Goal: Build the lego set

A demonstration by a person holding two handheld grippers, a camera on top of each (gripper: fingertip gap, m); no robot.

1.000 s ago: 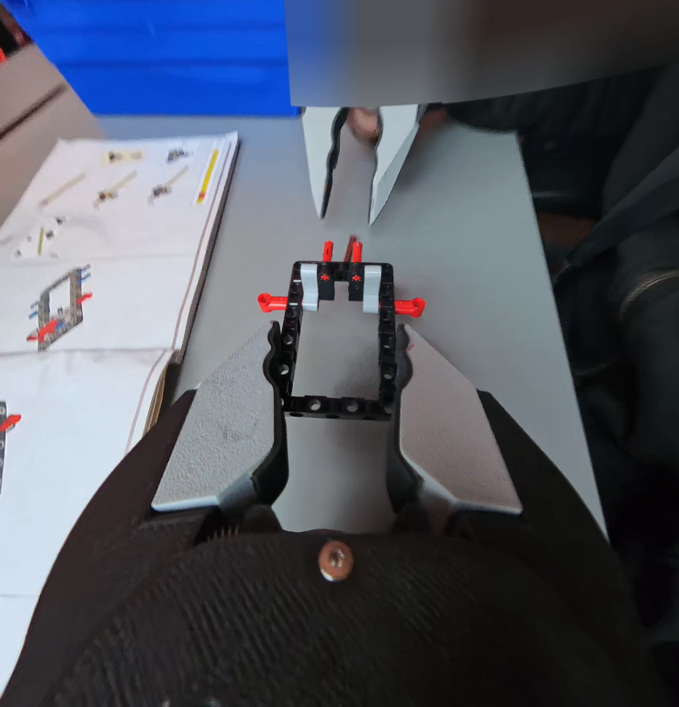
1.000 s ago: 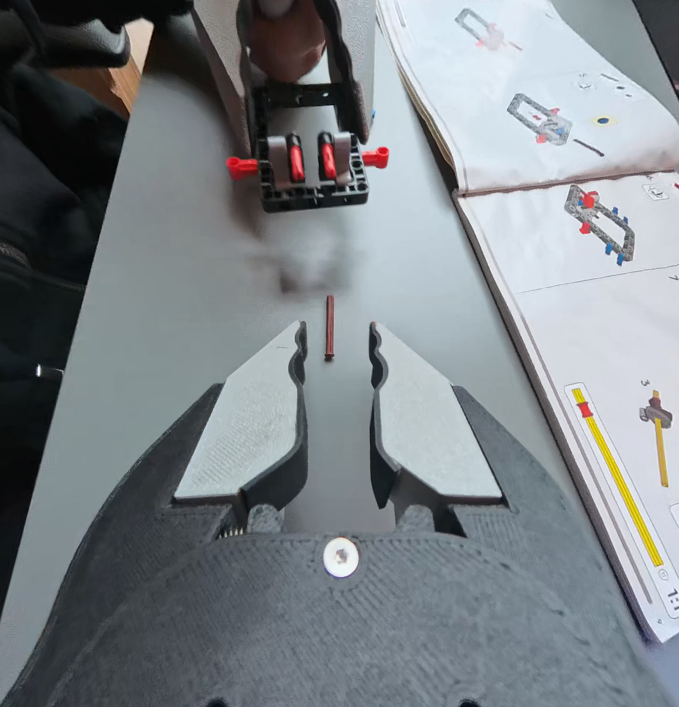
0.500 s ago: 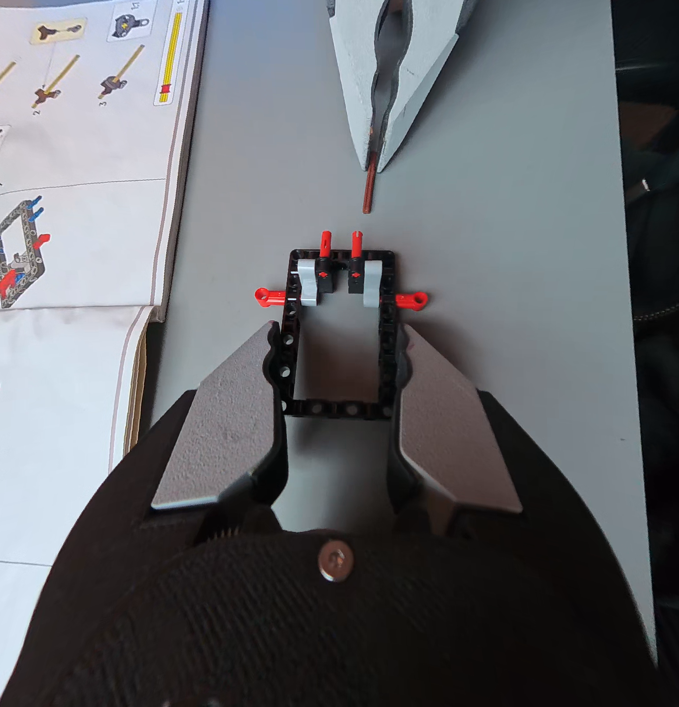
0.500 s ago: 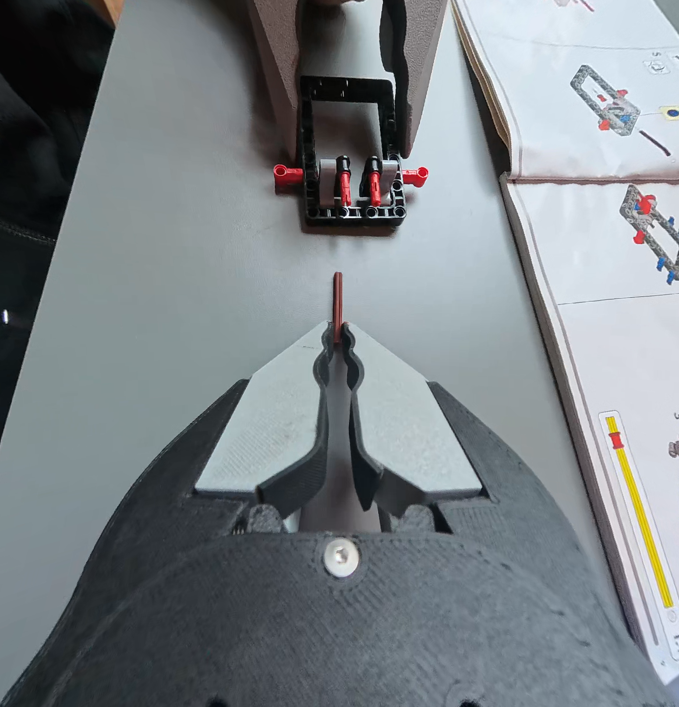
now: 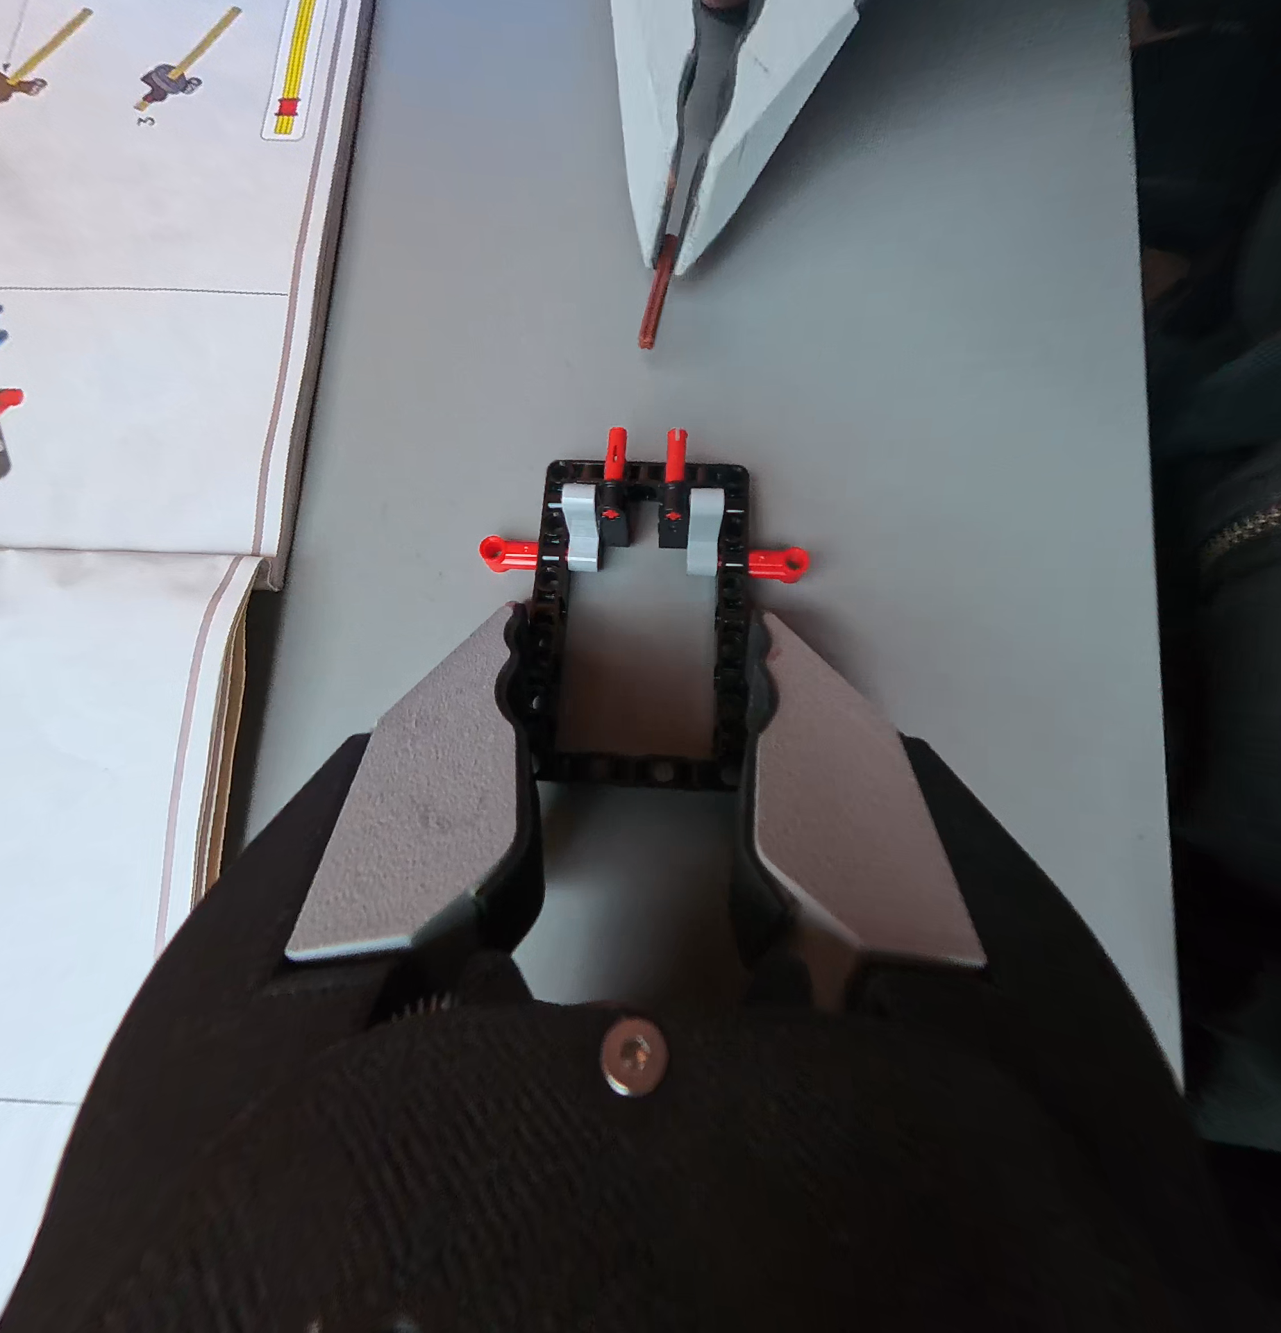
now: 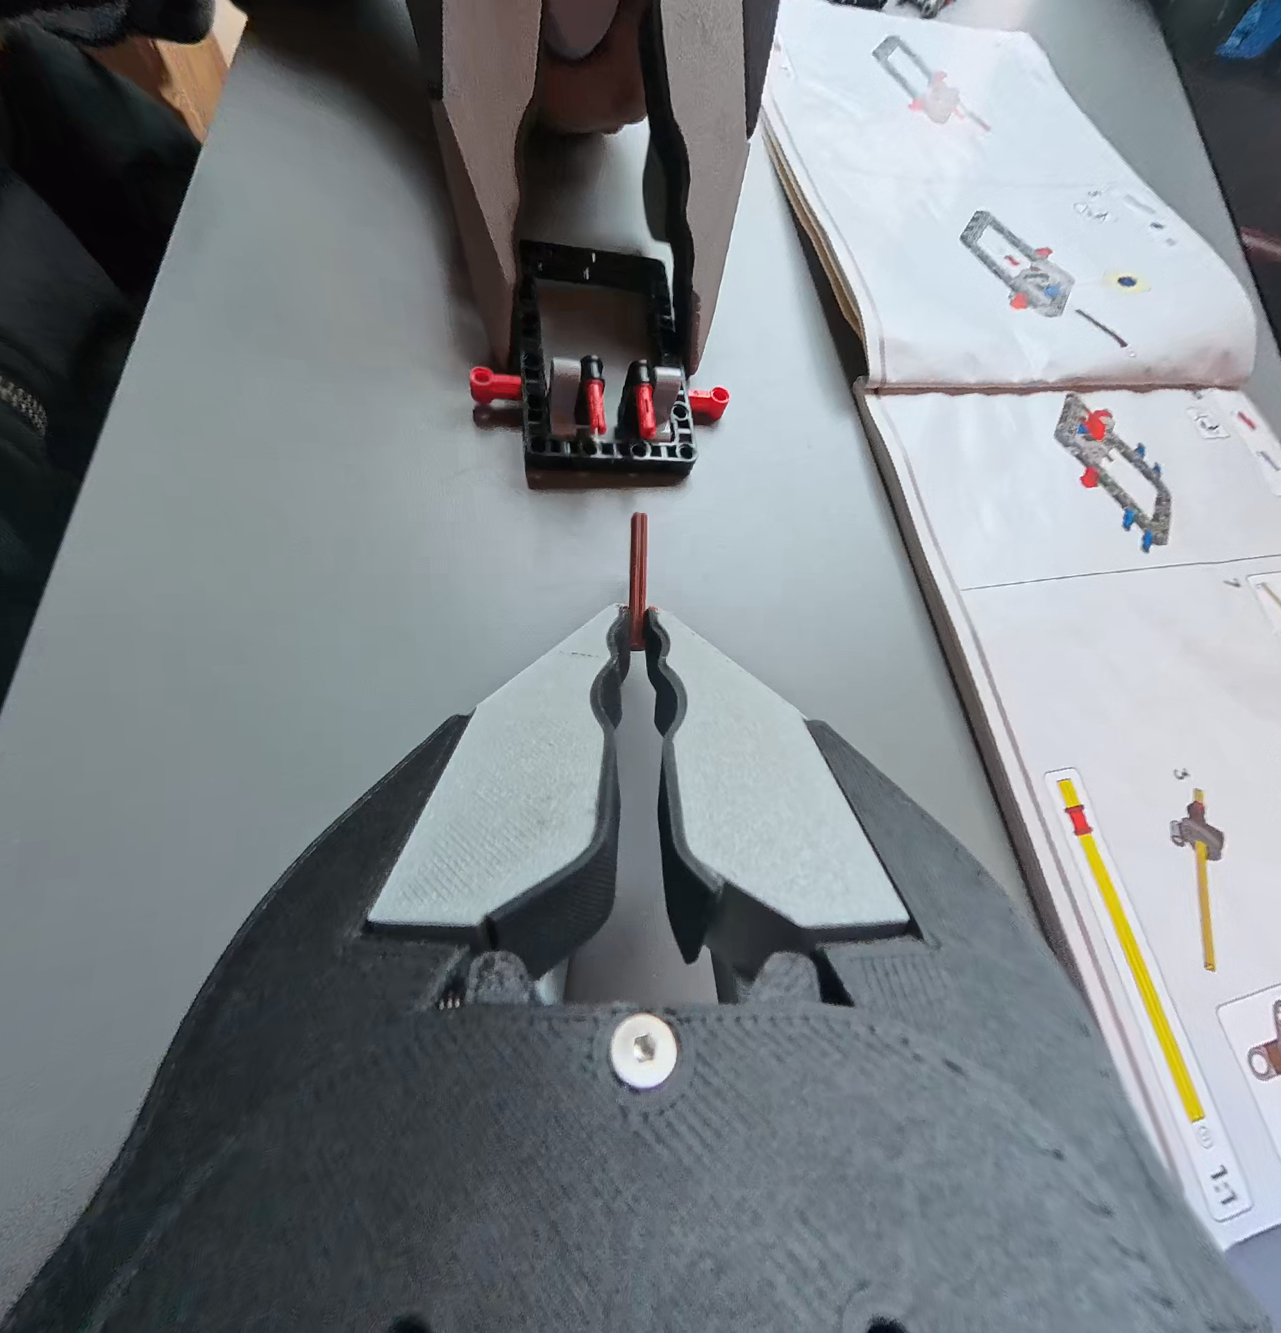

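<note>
Pinching a thin dark-red axle (image 6: pixel 638 570) by its near end, the right hand-held gripper (image 6: pixel 636 626) had its fingers almost fully closed, and the free end of the axle pointed straight ahead toward the frame. The axle seemed to be a little above the grey bench (image 6: pixel 298 577), but I cannot tell this for sure. Opposite, the left hand-held gripper (image 5: pixel 637 620) was clamped on the two long sides of the black rectangular frame (image 5: pixel 648 620), which lay flat on the bench. At the far end of the frame, as the left wrist view showed it, two light-grey connectors (image 5: pixel 583 530) stood inside, each with a small black piece beside it, and two red pins (image 5: pixel 615 451) stuck out past the short side. One more red pin (image 5: pixel 504 555) came out from each long side. The open instruction booklet (image 6: pixel 1056 505) lay just beside the frame.

The step in hand appeared to be the fitting of the axle into the frame assembly. The next move would probably need the axle tip lined up exactly with its hole, likely between the two black pieces, and then a straight push, while the left hand-held gripper holds the frame steady. A small tilt could make the axle jam or slip in the grip.
</note>
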